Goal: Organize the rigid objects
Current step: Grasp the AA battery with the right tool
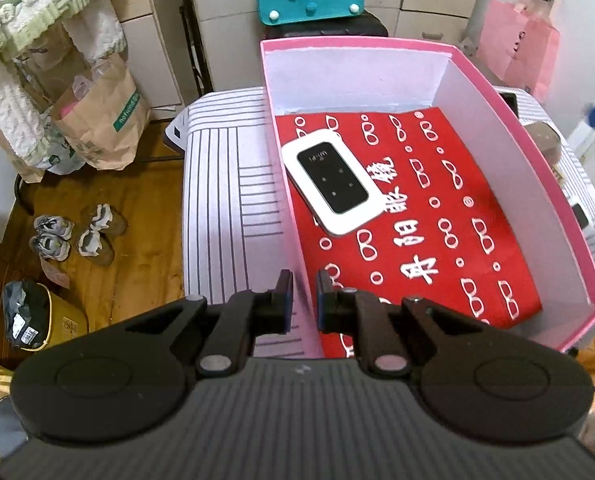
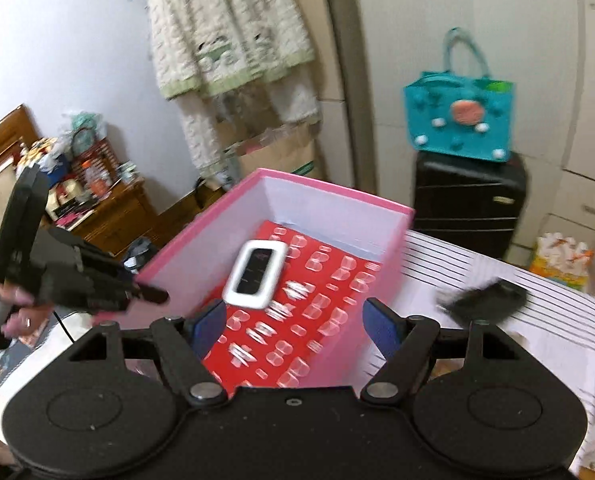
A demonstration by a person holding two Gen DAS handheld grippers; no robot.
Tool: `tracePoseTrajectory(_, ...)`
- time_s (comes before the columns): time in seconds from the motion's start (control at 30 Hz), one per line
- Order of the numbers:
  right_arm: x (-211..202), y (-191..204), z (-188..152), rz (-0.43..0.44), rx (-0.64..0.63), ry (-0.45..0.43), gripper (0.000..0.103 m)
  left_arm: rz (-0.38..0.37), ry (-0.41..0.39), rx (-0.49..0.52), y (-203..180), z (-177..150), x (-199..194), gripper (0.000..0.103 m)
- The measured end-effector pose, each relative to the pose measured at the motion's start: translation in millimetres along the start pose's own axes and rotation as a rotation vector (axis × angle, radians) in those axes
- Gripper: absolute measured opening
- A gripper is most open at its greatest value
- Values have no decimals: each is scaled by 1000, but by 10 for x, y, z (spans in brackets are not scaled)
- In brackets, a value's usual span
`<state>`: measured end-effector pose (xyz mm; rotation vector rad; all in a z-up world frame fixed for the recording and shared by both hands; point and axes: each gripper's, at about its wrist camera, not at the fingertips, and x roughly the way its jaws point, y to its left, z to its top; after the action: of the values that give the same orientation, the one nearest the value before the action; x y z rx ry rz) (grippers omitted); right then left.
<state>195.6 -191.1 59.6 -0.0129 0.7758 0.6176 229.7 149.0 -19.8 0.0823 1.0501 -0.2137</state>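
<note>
black plastic left gripper (image 1: 304, 300) pinches the pink cardboard box's (image 1: 509, 120) near wall; right gripper (image 2: 293, 330) gapes empty. glossy white rounded device (image 1: 332, 187) lies on red printed paper (image 1: 457, 240) inside. blurred dark object (image 2: 483, 300) beyond on the striped surface (image 1: 225, 200).

White device (image 2: 256, 276) inside pink box (image 2: 185, 254)

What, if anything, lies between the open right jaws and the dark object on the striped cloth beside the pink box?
Nothing visible. The right gripper hangs open and empty over the pink box, and the blurred dark object lies on the striped cloth outside the box's right wall, with only bare cloth between. The wall stands between that object and the box's inside.
</note>
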Motion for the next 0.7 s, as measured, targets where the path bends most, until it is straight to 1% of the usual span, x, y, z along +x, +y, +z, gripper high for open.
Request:
tracePoseTrajectory(0.1, -247, -169, -241, -60, 4, -28, 79, 9, -16, -16, 4, 27, 27, 9)
tracePoseTrajectory(0.13, -357, -276, -424, -101, 8, -32, 79, 12, -18, -19, -2, 34, 39, 8)
tracePoseTrajectory(0.17, -394, -339, -521, -120, 15, -26, 79, 16, -21, -19, -9, 36, 45, 8)
tracePoseTrajectory(0.2, -394, -339, -521, -120, 15, -26, 79, 21, -24, -16, -17, 37, 49, 8)
tracePoseTrajectory(0.3, -440, -485, -777, -155, 47, -2, 79, 37, -35, -12, -42, 25, 50, 7)
tracePoseTrajectory(0.37, -439, -572, -959, -191, 58, 5, 80, 37, -39, -28, -36, 16, 50, 7)
tracePoseTrajectory(0.4, -439, -595, -1037, -209, 55, 2, 83, 36, -40, -35, -31, 11, 51, 7)
tracePoseTrajectory(0.5, -364, -680, -1256, -245, 59, 2, 84, 29, -42, -58, -5, 11, 63, 7)
tracePoseTrajectory(0.57, -260, -761, -1424, -258, 65, -11, 84, 28, -43, -64, -3, 12, 68, 7)
tracePoseTrajectory(0.63, -227, -779, -1461, -248, 62, -20, 83, 25, -44, -72, 4, 13, 70, 7)
tracePoseTrajectory(0.67, -196, -789, -1484, -237, 54, -28, 81, 23, -46, -78, 13, 7, 68, 7)
tracePoseTrajectory(0.7, -156, -800, -1494, -226, 43, -34, 76, 22, -47, -82, 18, 7, 70, 7)
